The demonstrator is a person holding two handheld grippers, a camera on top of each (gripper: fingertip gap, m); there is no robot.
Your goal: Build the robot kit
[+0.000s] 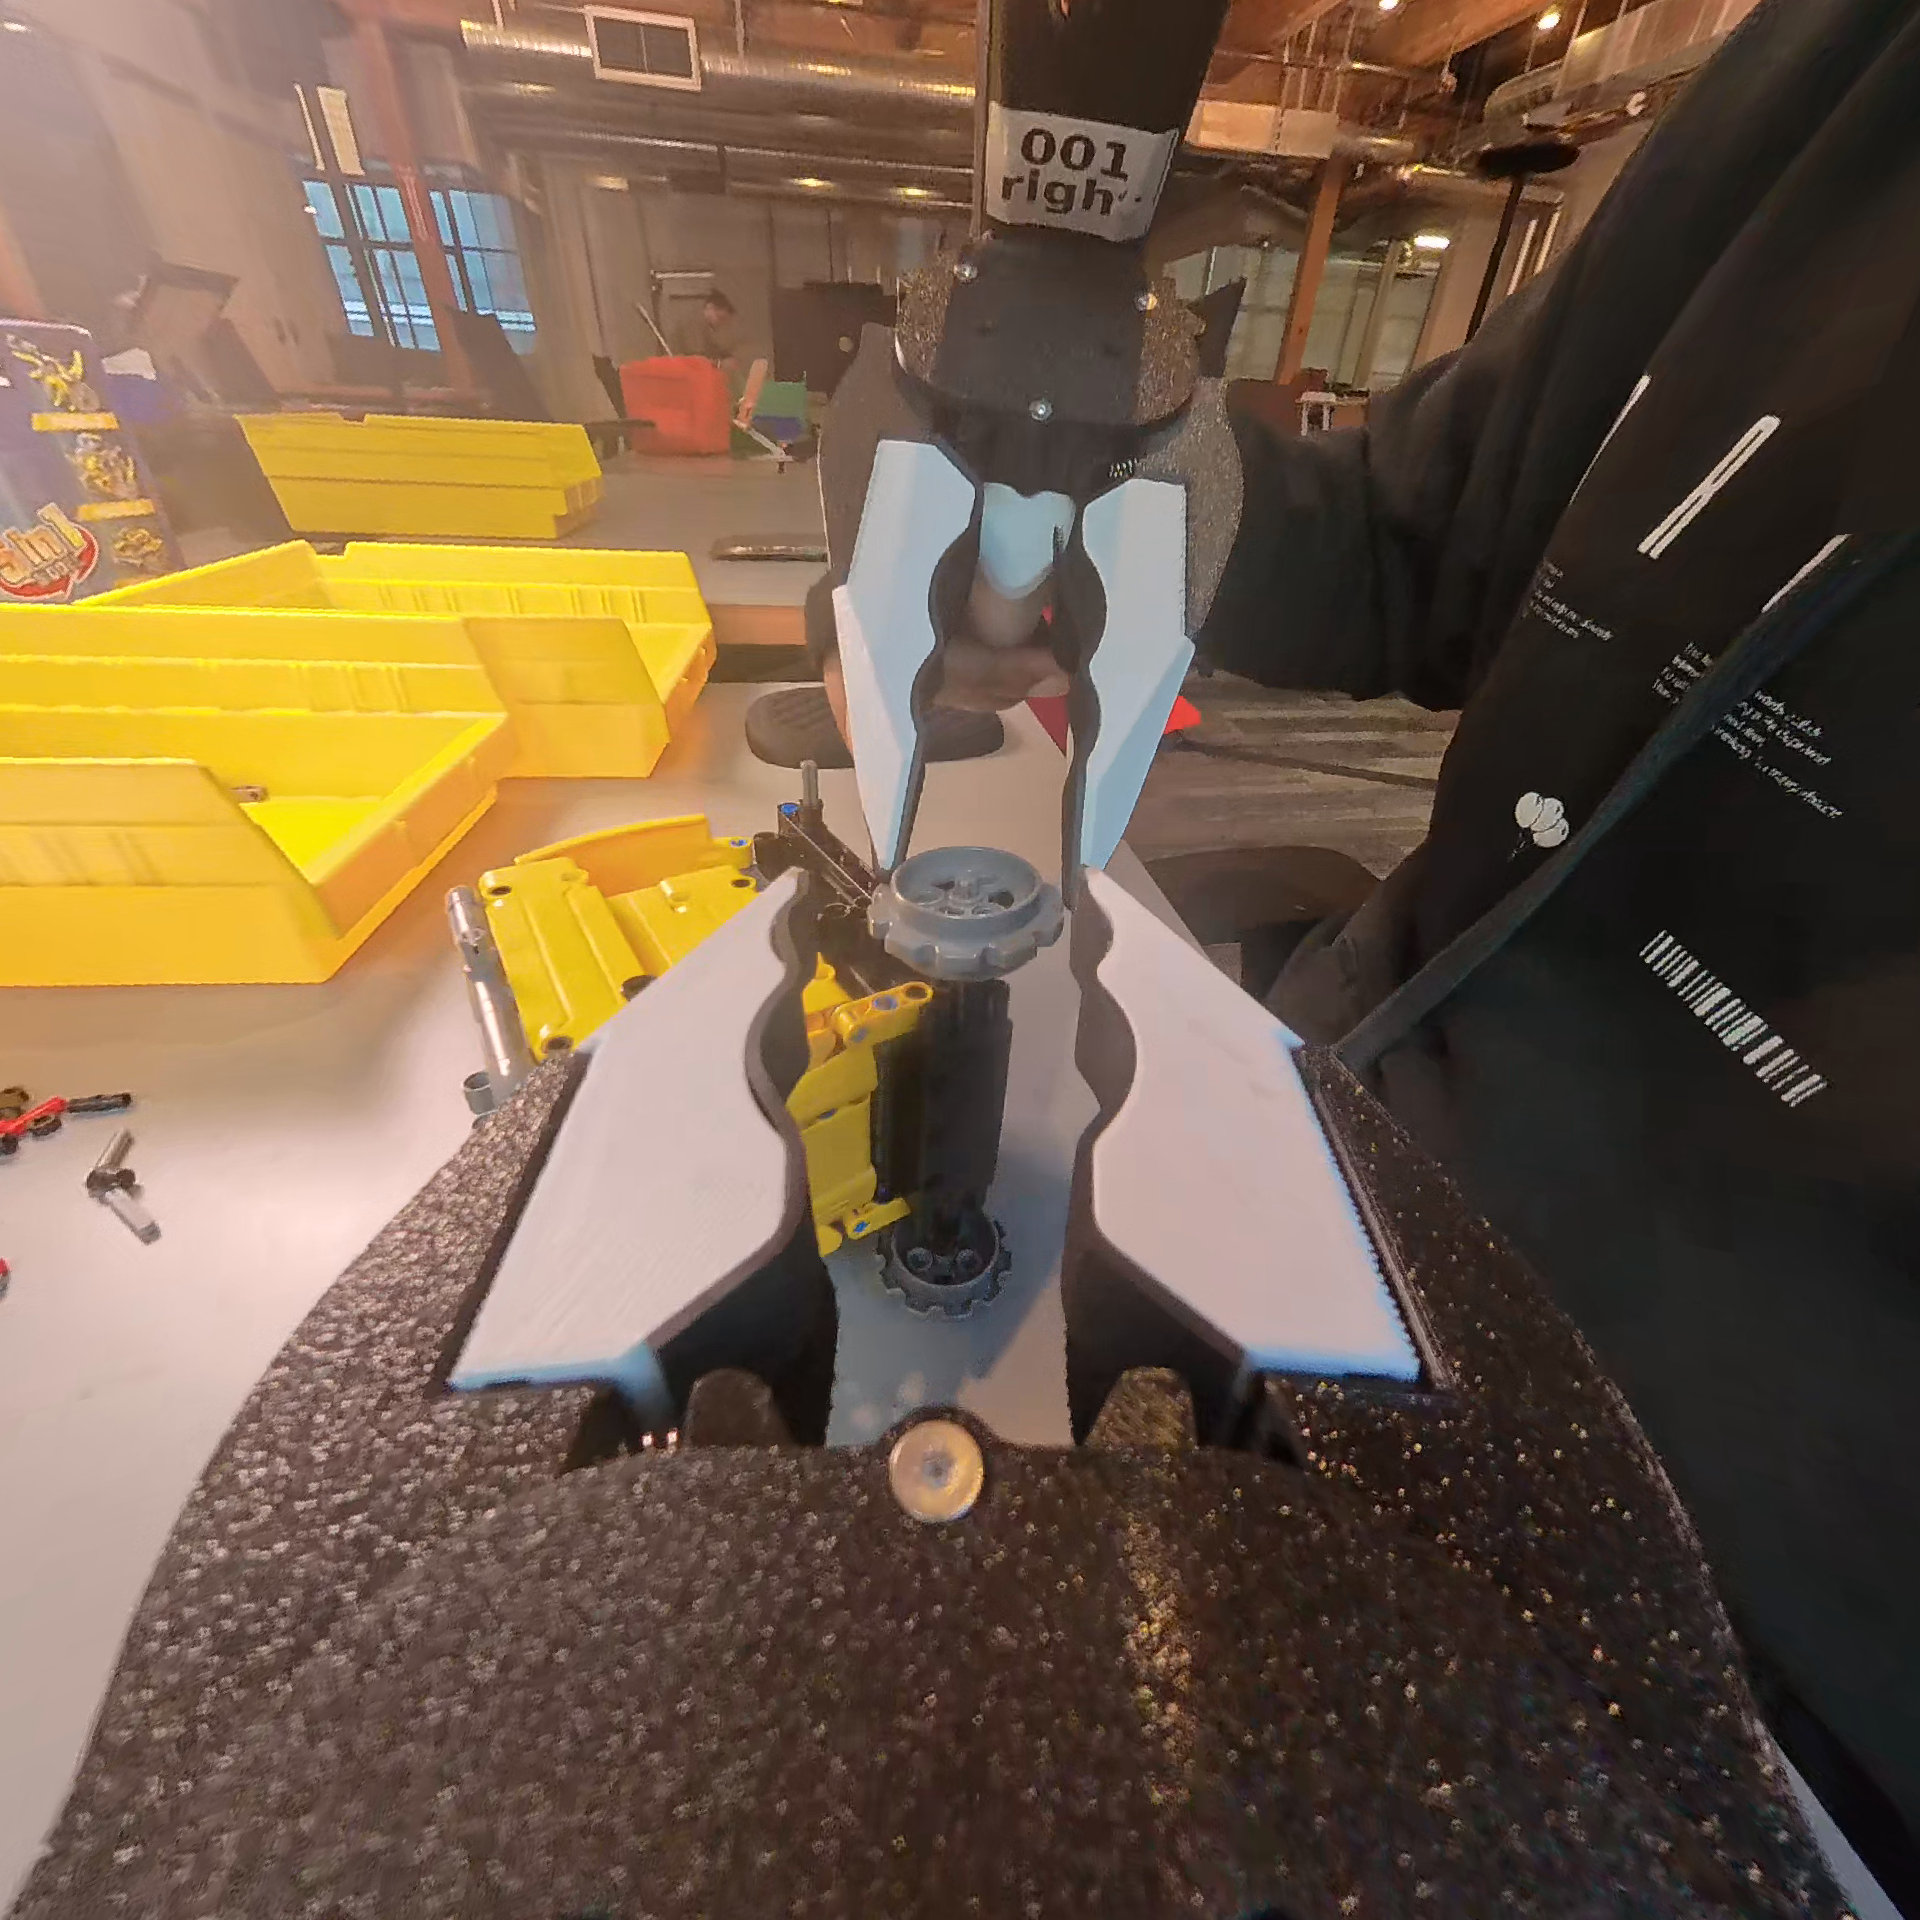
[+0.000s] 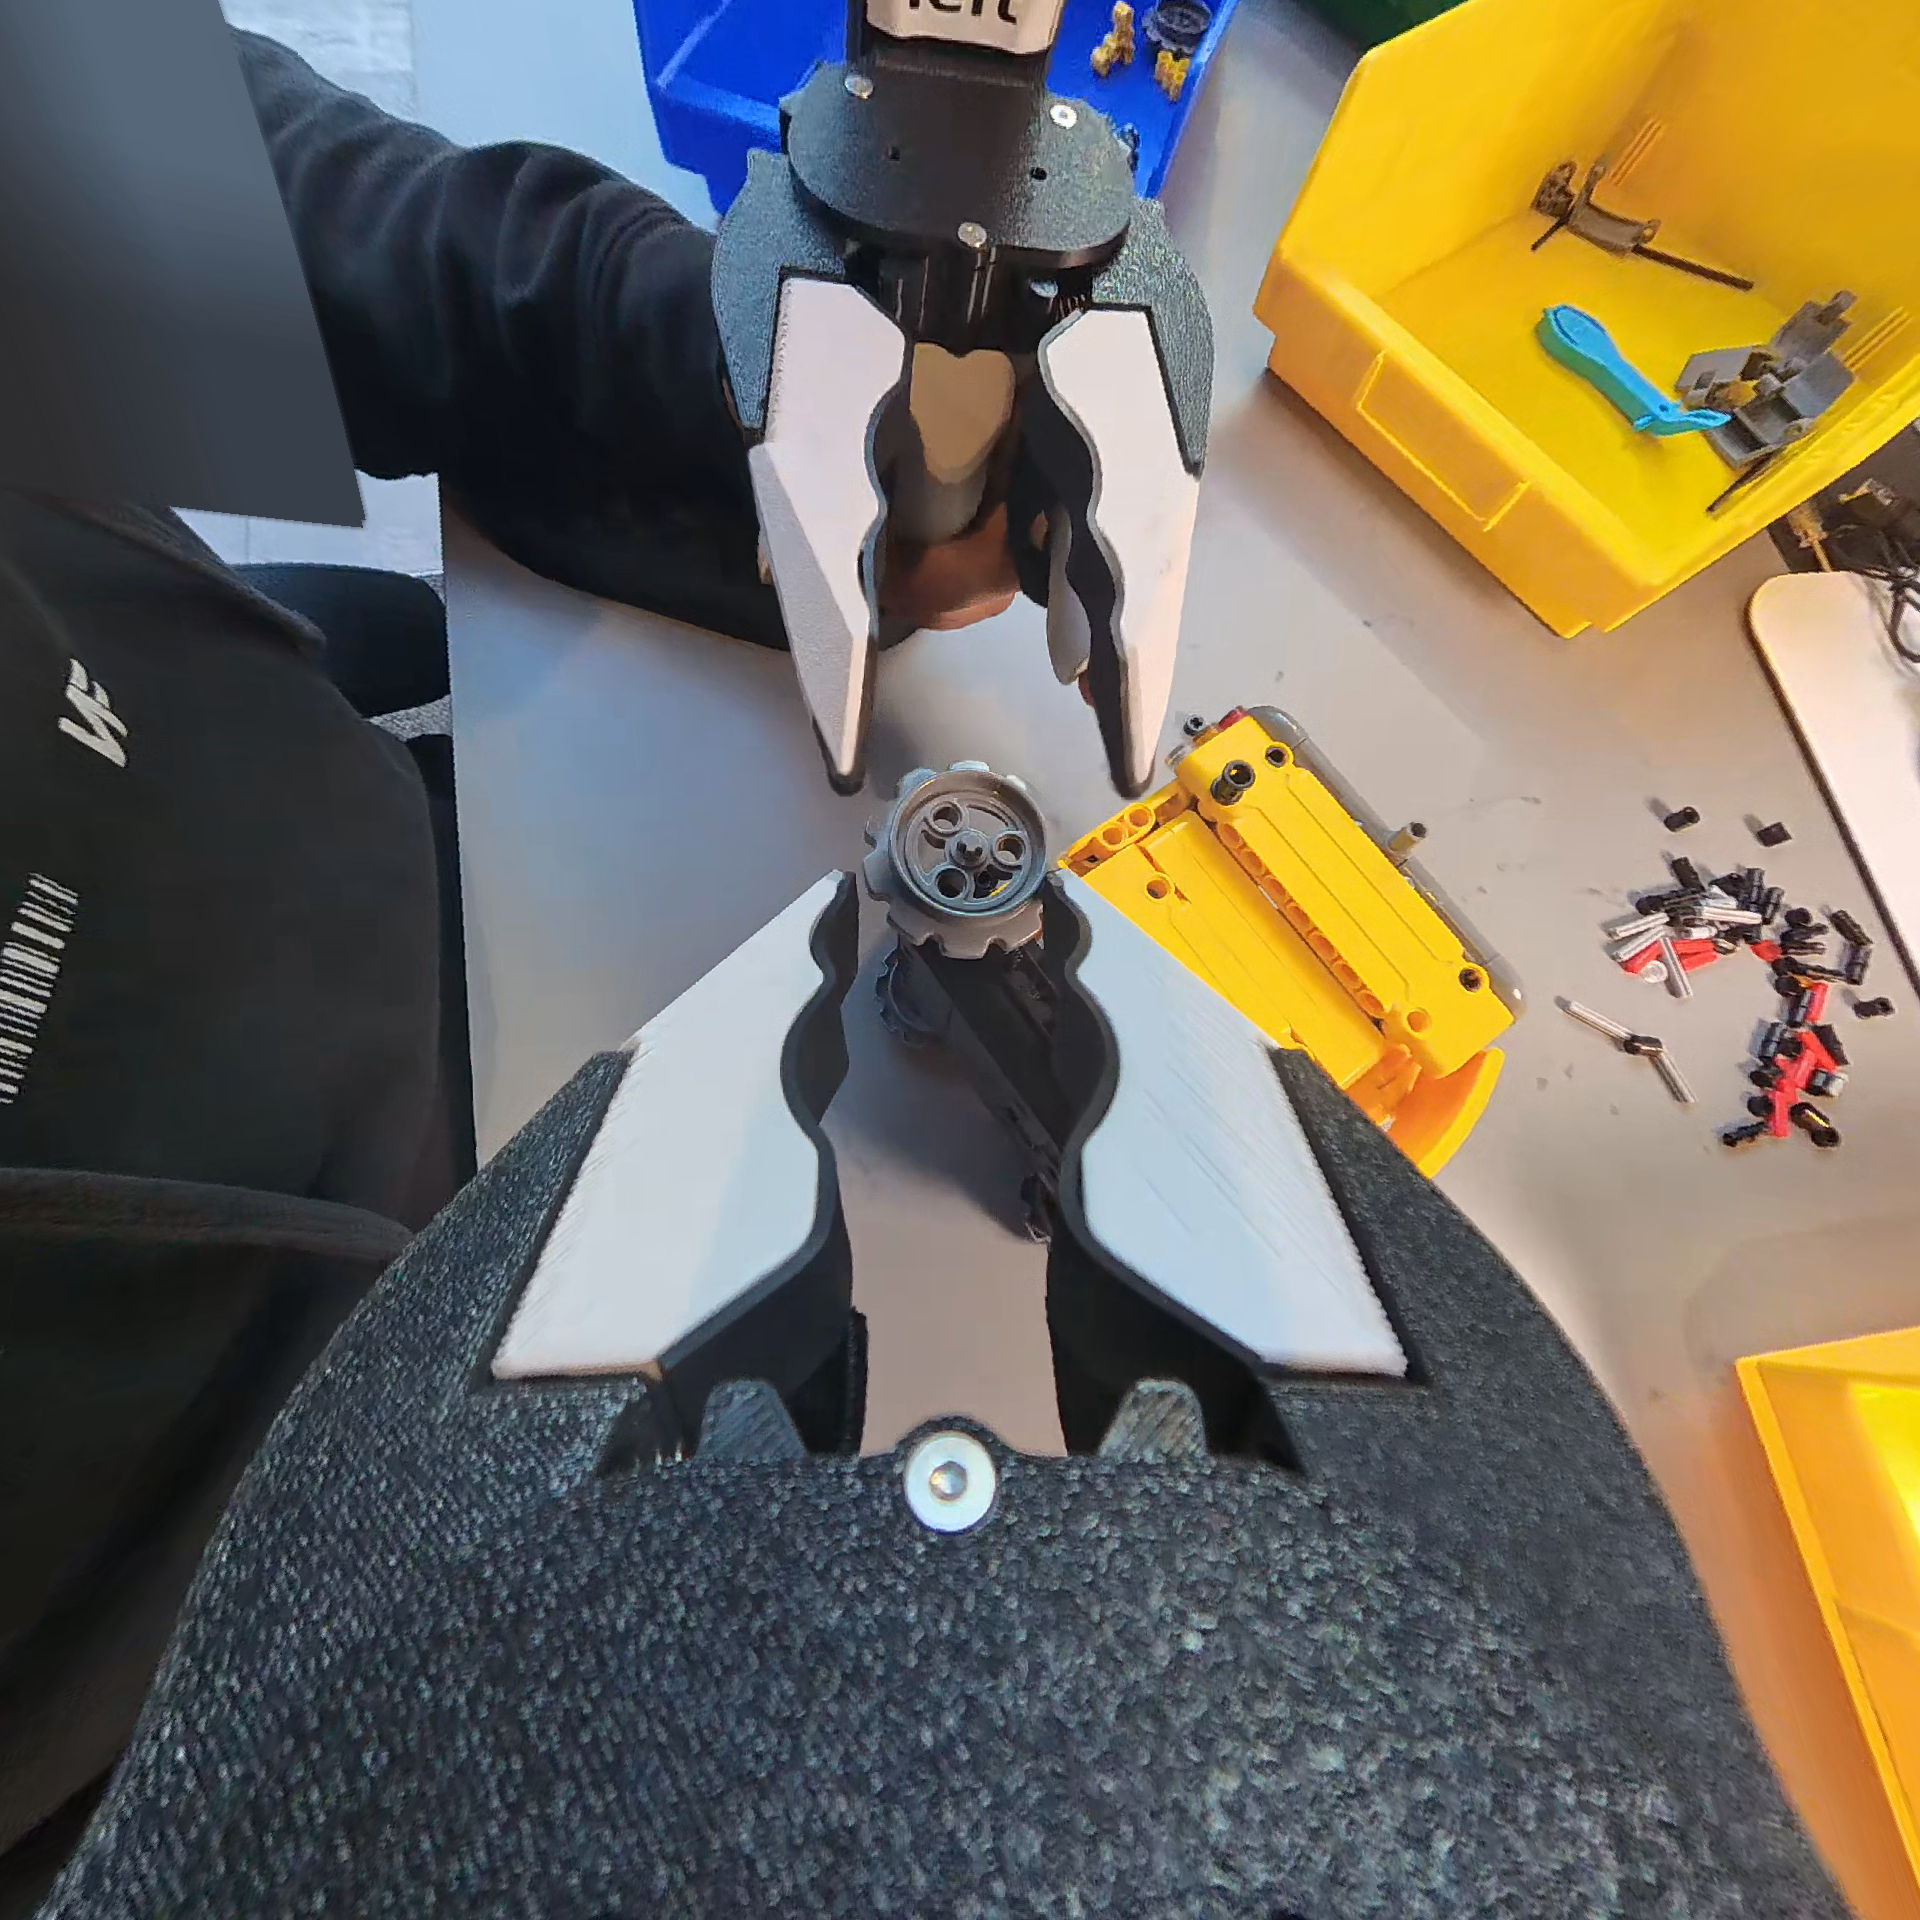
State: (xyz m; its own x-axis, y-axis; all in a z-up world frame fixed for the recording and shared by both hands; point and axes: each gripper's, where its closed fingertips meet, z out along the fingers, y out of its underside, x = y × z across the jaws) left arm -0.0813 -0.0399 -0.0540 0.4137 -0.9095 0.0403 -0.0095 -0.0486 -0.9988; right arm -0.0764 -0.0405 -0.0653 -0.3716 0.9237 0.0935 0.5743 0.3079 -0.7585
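Right gripper (image 2: pixel 961 888) has its fingertips clamped on the upper grey toothed wheel (image 2: pixel 958 865) of a black-and-yellow toy model (image 2: pixel 1288 914) lying near the table's (image 2: pixel 644 790) edge by the person. Left gripper (image 1: pixel 940 883) faces it, jaws spread, tips just beside the same wheel (touching or not, cannot tell). Yellow bins (image 1: pixel 312 727) and loose small pins (image 2: pixel 1756 987) lie farther in on the table.

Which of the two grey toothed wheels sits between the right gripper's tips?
The upper wheel, light grey, hub facing the camera, sits at the right gripper tips. The darker one is at the track's lower end.
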